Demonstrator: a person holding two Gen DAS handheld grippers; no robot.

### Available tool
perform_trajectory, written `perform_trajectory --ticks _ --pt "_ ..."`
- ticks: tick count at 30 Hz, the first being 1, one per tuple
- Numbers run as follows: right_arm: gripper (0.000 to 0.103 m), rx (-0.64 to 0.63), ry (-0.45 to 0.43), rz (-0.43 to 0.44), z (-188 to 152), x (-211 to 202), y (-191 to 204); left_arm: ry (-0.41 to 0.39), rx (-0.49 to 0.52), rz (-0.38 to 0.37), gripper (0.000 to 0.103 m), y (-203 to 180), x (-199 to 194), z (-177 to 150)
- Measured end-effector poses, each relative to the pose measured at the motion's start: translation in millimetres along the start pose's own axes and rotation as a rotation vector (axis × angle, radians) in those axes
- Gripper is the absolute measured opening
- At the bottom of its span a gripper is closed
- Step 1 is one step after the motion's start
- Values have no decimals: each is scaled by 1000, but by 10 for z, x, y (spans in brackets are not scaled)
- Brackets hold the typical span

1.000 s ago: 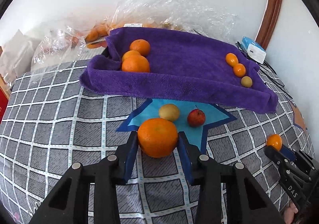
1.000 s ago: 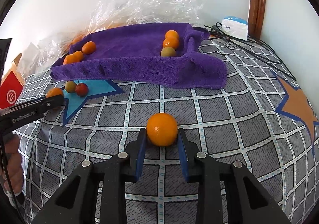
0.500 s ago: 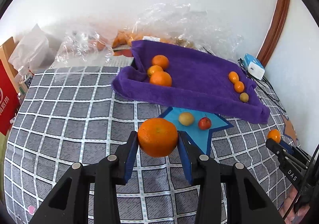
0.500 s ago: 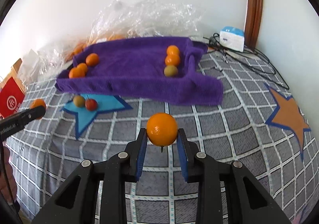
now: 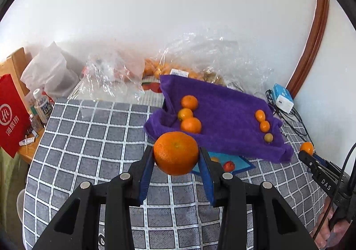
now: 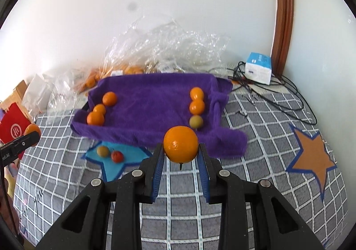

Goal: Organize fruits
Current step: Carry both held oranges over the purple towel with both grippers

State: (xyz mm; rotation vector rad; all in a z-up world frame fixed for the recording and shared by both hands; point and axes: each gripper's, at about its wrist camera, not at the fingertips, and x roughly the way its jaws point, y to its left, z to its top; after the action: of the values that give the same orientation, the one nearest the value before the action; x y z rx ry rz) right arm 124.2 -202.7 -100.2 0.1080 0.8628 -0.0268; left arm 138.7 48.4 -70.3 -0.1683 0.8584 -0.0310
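I'm in a lived-in home room: my worktop [image 6: 255, 139] wears a grey checked cloth with star patches, crumpled plastic fruit bags [image 5: 200, 59] sit against a plain white wall [image 5: 155, 5], and a charger box [image 6: 259, 67] trails cables beside wooden door trim [image 6: 283, 10].

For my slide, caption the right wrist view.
Right gripper holds an orange above the checked tablecloth, facing a purple towel with two rows of fruit.
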Motion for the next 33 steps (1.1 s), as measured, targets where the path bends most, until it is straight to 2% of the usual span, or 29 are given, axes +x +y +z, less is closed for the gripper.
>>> perform_trajectory --ticks 17,33 --pt "30 -27 -8 -14 378 129 119 -38 4 -31 38 -85 74 431" --pt "30 -41 -13 -13 698 404 129 -35 3 -34 38 -112 399 747"
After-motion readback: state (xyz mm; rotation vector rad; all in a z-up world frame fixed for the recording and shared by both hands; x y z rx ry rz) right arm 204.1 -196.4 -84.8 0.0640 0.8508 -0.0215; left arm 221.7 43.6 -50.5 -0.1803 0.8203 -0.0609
